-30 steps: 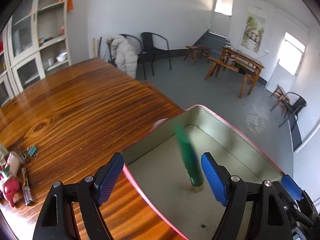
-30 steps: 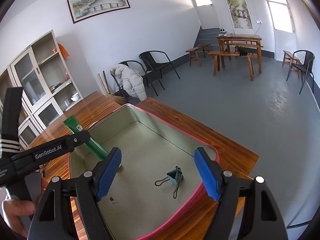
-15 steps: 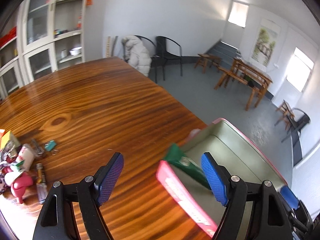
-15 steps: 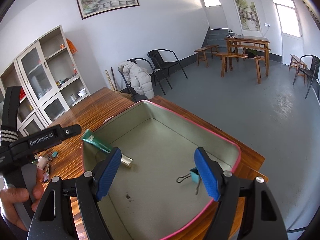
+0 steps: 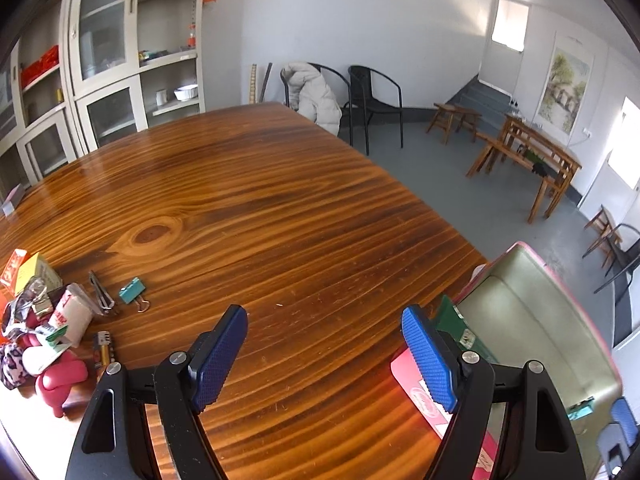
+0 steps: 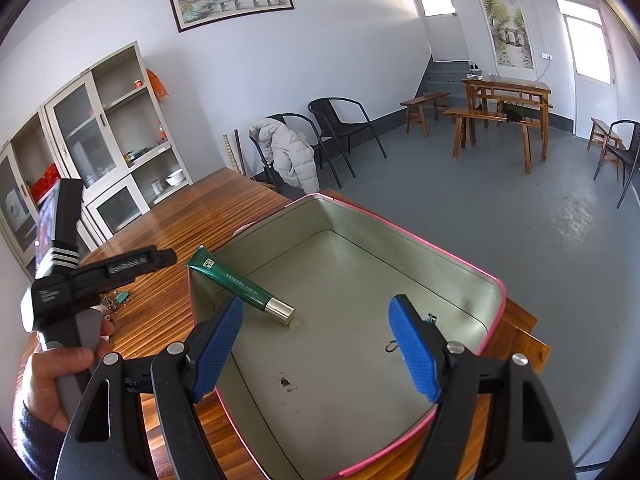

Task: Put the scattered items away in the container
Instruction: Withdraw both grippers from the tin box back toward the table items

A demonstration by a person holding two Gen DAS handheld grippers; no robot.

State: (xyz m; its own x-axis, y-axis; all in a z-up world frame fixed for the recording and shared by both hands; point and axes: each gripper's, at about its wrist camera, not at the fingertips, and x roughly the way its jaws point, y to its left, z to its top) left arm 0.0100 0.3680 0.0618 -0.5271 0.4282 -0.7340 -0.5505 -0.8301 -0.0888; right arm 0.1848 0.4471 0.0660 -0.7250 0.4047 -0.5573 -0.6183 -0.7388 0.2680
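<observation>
Pink-rimmed metal container (image 6: 404, 240) at the table's (image 5: 280, 208) corner, holding a green tube (image 6: 240, 284) that leans on its left wall and a teal binder clip (image 6: 430, 318) partly hidden by a finger. Left gripper (image 5: 324, 354) and right gripper (image 6: 316, 342) both stand with jaws apart, nothing between them. Remaining items lie heaped at the table's left edge; nearest and apart from the heap is a second binder clip (image 5: 133, 291). It is probably light, stiff and prone to skidding on varnish; pinching across its teal body looks safer than taking its wire handles.
</observation>
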